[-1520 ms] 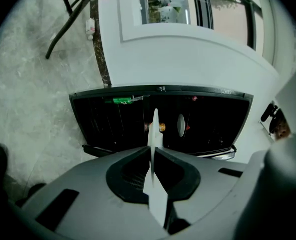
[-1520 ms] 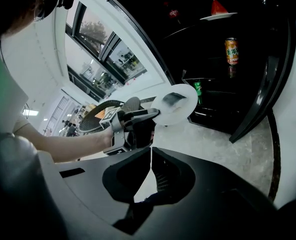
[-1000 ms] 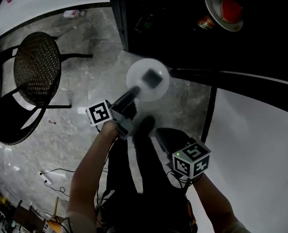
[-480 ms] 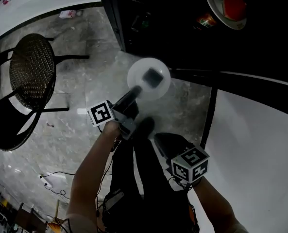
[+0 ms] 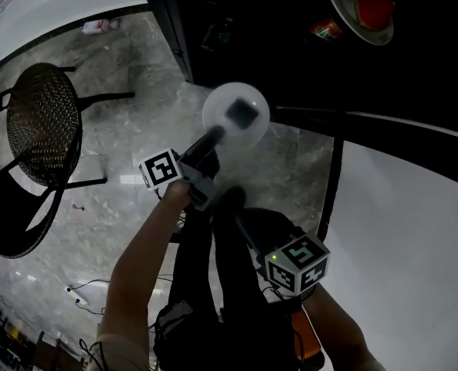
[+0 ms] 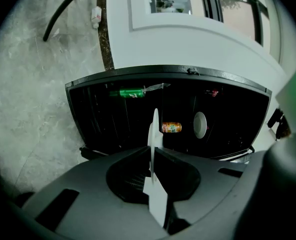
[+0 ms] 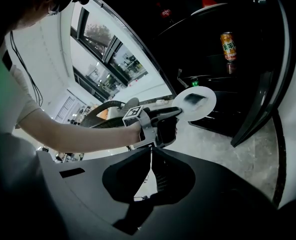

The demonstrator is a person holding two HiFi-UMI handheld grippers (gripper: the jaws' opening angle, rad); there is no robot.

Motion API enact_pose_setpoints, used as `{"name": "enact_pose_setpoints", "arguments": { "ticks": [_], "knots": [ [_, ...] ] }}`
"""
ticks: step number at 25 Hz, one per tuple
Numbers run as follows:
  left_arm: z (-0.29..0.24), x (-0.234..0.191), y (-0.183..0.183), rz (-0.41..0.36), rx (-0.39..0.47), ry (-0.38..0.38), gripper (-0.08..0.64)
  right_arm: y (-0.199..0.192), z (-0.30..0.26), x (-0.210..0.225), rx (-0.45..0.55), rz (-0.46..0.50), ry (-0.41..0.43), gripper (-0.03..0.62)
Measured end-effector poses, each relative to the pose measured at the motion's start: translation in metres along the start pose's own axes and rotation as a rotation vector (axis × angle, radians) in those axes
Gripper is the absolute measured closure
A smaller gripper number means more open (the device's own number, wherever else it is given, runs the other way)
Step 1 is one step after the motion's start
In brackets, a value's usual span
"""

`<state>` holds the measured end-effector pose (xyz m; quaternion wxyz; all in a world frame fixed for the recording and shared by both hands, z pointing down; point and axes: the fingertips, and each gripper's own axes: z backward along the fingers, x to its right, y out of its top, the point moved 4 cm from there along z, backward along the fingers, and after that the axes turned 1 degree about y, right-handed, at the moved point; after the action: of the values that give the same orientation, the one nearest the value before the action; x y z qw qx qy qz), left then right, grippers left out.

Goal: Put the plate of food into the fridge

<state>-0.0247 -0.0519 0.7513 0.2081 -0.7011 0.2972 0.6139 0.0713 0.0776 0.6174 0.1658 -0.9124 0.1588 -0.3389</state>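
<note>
1. The left tongs (image 6: 151,151) are clamped on the plate's (image 5: 252,134) rim, holding it above the floor (image 5: 136,91) before the open fridge (image 6: 98,119).
2. The right tongs (image 7: 150,156) are pressed together, empty, behind the left.
3. A can (image 6: 171,128) lies inside the fridge.

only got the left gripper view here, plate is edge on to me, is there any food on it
observer: Yes, the head view shows a dark piece of food lying on the plate.
operator: right gripper carrying anything
observer: No, it is shut with nothing between its jaws.
operator: whats on the other plate i see ahead
observer: It holds something red, as the head view shows.
</note>
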Motion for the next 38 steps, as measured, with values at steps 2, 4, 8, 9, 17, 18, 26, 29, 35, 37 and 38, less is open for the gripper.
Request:
{"name": "enact_pose_setpoints", "arguments": {
  "ticks": [2, 4, 8, 9, 17, 18, 26, 29, 35, 37, 38],
  "knots": [
    [-0.003, -0.002, 0.004, -0.013, -0.008, -0.003, 0.54, 0.001, -0.001, 0.0, 0.005, -0.001, -0.005, 0.568],
    [-0.006, -0.006, 0.007, -0.004, -0.01, -0.001, 0.54, 0.001, -0.001, 0.0, 0.01, -0.007, -0.011, 0.568],
    [-0.011, -0.015, 0.008, 0.022, -0.006, 0.011, 0.54, 0.002, -0.001, 0.007, 0.027, -0.025, -0.016, 0.568],
    [-0.013, -0.016, 0.008, 0.019, -0.004, 0.011, 0.54, 0.003, -0.002, 0.009, 0.033, -0.024, -0.015, 0.568],
    [-0.01, -0.029, 0.008, -0.019, 0.047, 0.017, 0.54, 0.0, -0.014, 0.023, 0.028, 0.017, 0.041, 0.568],
    [-0.01, -0.031, 0.006, -0.029, 0.053, 0.019, 0.54, -0.001, -0.014, 0.029, 0.03, 0.009, 0.037, 0.568],
    [-0.014, -0.05, -0.005, -0.015, 0.064, -0.003, 0.54, 0.0, -0.031, 0.081, 0.028, -0.016, -0.069, 0.568],
    [-0.016, -0.053, -0.009, -0.016, 0.037, -0.004, 0.54, 0.003, -0.032, 0.091, 0.041, -0.03, -0.107, 0.568],
    [-0.017, -0.056, 0.003, -0.032, 0.023, -0.015, 0.54, 0.012, -0.037, 0.094, 0.06, -0.03, -0.131, 0.568],
    [-0.019, -0.057, 0.008, -0.024, 0.021, -0.027, 0.54, 0.013, -0.042, 0.094, 0.063, -0.031, -0.13, 0.568],
    [-0.02, -0.058, 0.01, -0.023, 0.017, -0.03, 0.54, 0.014, -0.046, 0.095, 0.066, -0.03, -0.129, 0.568]
  ]
}}
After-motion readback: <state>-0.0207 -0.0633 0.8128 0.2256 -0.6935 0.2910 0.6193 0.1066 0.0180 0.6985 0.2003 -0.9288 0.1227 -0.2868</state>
